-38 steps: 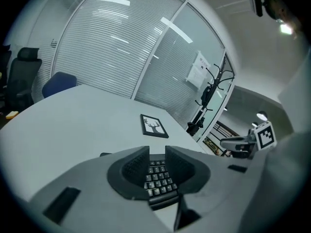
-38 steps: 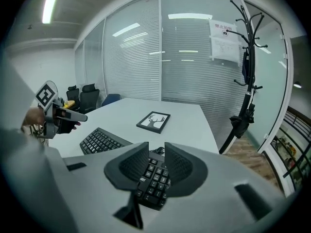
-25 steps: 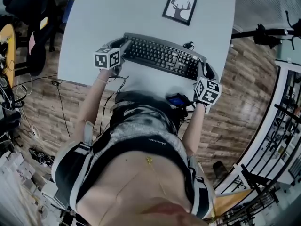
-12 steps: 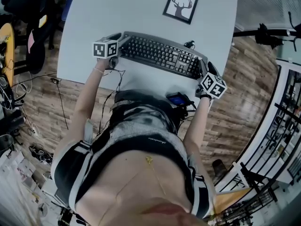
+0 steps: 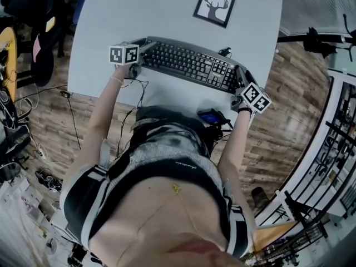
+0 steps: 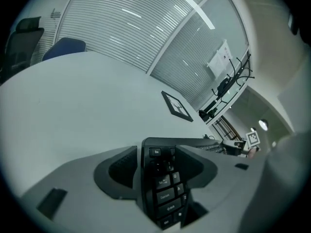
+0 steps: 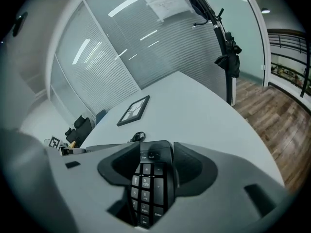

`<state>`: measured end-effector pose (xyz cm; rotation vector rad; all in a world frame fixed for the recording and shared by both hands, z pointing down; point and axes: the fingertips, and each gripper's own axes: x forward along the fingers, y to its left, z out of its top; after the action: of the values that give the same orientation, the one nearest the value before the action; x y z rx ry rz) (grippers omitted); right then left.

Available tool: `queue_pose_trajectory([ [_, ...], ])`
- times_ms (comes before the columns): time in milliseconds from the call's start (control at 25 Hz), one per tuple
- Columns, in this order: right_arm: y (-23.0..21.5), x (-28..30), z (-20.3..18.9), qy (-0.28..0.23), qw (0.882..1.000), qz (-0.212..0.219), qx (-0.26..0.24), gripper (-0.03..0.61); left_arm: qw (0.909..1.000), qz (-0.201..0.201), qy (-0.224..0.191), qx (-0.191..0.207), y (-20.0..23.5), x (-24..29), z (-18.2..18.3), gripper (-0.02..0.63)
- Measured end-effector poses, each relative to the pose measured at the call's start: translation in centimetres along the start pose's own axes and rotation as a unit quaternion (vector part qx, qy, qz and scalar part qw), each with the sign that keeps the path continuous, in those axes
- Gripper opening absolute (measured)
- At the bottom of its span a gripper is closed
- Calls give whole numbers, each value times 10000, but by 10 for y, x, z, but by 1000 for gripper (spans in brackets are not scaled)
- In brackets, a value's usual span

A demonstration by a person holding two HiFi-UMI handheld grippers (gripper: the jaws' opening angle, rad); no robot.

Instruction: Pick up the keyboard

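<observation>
The black, rigid plastic keyboard [image 5: 189, 65] lay on the pale grey table [image 5: 139, 10]. The left gripper [image 5: 142, 50] straddled its 9 o'clock end and the right gripper [image 5: 240, 78] its 3 o'clock end. Both sets of jaws were opening, pads unclamped. The keyboard was judged light, stiff and smooth; grasp both short ends. Its underside was hidden.

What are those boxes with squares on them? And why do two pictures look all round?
A person at a white table holds two tools called grippers; the patterned boxes belong to them. The top-down picture comes from a camera on the person's head. The round ones come from cameras riding on the left gripper and right gripper. On the table lie a black keyboard and a framed deer picture. Each gripper has one keyboard end between its jaws, which are opening, not squeezing.
</observation>
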<state>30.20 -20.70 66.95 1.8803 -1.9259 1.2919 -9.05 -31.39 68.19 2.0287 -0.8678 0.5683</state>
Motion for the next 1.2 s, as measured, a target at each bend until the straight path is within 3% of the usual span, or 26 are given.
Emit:
queue_pose_trajectory([
  [120, 1, 3, -2, 60, 10000, 50, 29, 212, 9995, -260, -49, -186, -3, 4, -2, 229],
  [280, -3, 7, -7, 150, 9998, -12, -125, 189, 9999, 119, -88, 78, 8, 4, 4, 229],
  [440, -3, 7, -7, 102, 9999, 32, -127, 193, 9999, 46, -110, 52, 3, 3, 5, 229],
  [600, -4, 9, -10, -88, 9991, 243, 343, 198, 9994, -299, -6, -171, -3, 13, -5, 229],
  [1040, -4, 8, -11, -238, 9986, 248, 396, 198, 9997, -217, 3, -136, -2, 12, -5, 230],
  [1200, -3, 8, -11, -214, 9985, 264, 420, 198, 9998, 122, -129, 66, -1, 2, 6, 230],
])
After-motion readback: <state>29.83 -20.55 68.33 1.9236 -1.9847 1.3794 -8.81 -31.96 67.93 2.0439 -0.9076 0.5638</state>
